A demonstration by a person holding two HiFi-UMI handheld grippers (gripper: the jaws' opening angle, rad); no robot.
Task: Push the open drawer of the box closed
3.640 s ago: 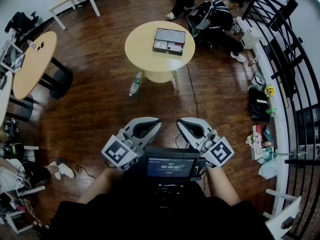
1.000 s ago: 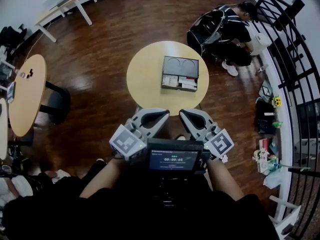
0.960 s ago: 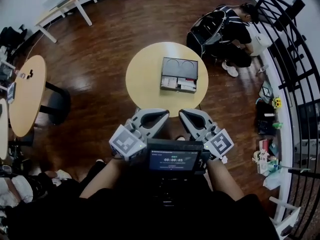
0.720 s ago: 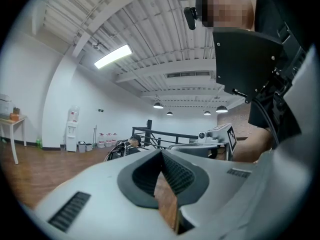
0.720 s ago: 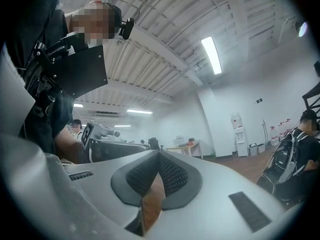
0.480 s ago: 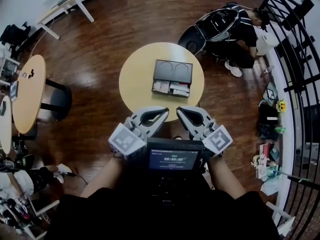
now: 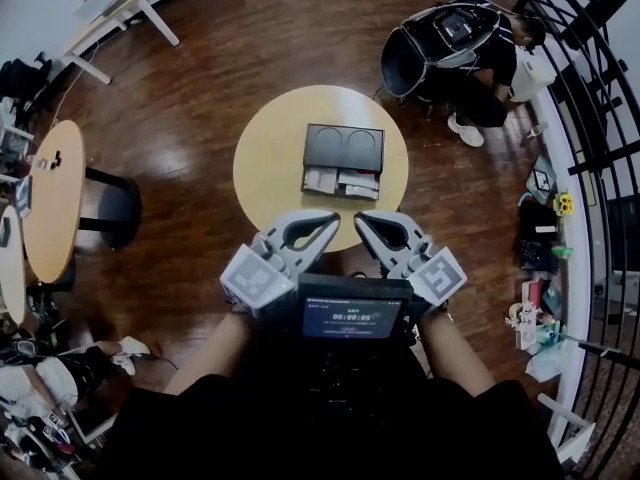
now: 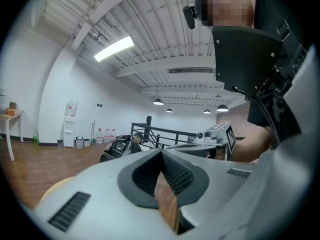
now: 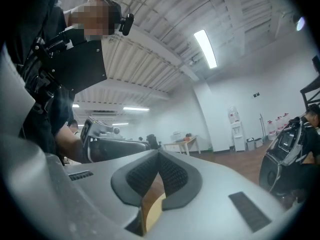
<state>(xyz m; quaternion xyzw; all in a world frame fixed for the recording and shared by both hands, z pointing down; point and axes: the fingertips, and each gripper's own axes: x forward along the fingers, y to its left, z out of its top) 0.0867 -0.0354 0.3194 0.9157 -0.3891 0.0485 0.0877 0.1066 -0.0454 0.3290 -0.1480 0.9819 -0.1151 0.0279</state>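
Dark wood floor (image 7: 200, 78), a round desk (image 7: 262, 163) ahead, the box (image 7: 344, 146) on it with its drawer (image 7: 339, 181) out.

Head view: the open drawer faces me near the desk's middle, well apart from my left gripper (image 7: 322, 220) and right gripper (image 7: 362, 220), side by side over the near rim. Left gripper view: my jaws meet at the tips, nothing between them, only floor through the gap behind. Right gripper view: the same closed, empty pinch, with the desk's pale edge below. My worry is that the box looks light: an off-centre shove could slide or twist it across the desk instead of seating the drawer.
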